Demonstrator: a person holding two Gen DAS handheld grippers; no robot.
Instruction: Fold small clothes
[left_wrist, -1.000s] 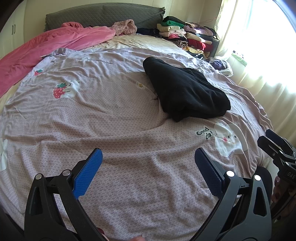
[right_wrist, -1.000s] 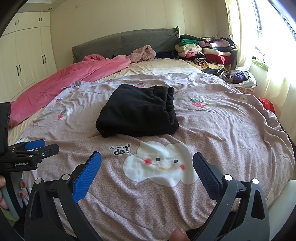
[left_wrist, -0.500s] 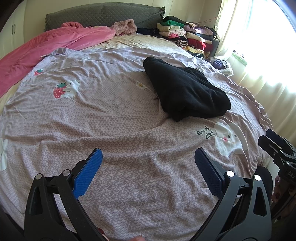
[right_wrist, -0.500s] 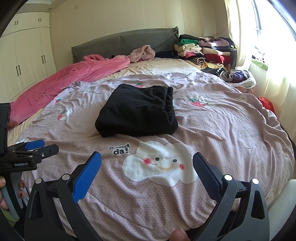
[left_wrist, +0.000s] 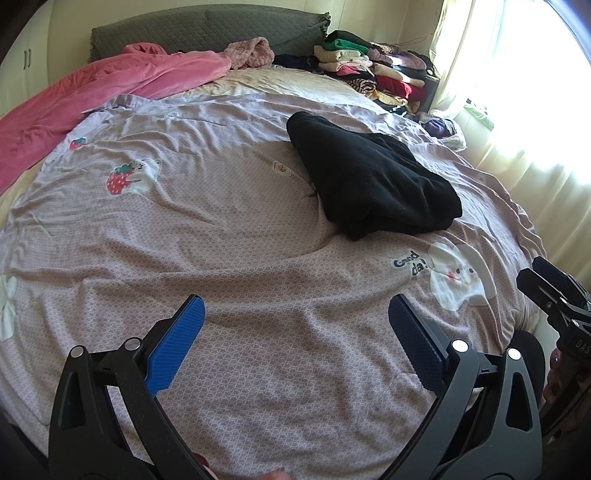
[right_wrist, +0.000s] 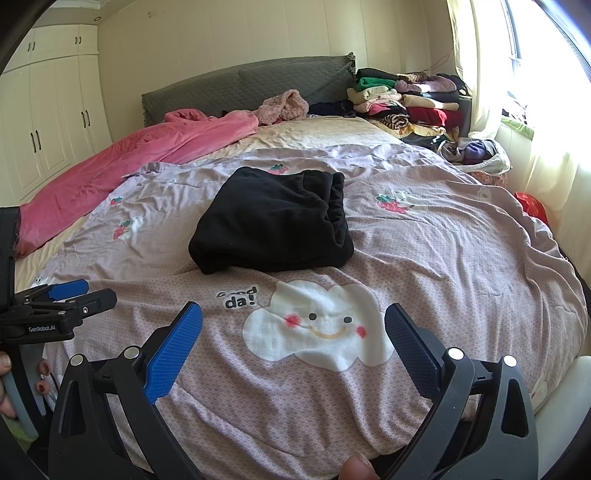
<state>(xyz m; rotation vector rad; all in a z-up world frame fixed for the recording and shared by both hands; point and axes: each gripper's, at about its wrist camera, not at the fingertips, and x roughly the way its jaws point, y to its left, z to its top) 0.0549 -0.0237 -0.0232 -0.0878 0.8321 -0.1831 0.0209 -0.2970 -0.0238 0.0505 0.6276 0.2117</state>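
nothing moved; both grippers, left gripper (left_wrist: 295, 336) and right gripper (right_wrist: 293, 338), gape before folded black garment (right_wrist: 273, 221).

You are in a home bedroom: a bed (right_wrist: 461, 266) with grey headboard (right_wrist: 243, 85) at twelve o'clock, white wardrobes (right_wrist: 44, 122) at ten, curtained window (right_wrist: 535, 122) at two, stacked clothes (right_wrist: 406, 99) at one.

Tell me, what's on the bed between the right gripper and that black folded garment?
Only the lilac bedspread, printed there with a smiling white cloud; the right wrist view shows nothing else between the right gripper and black garment.
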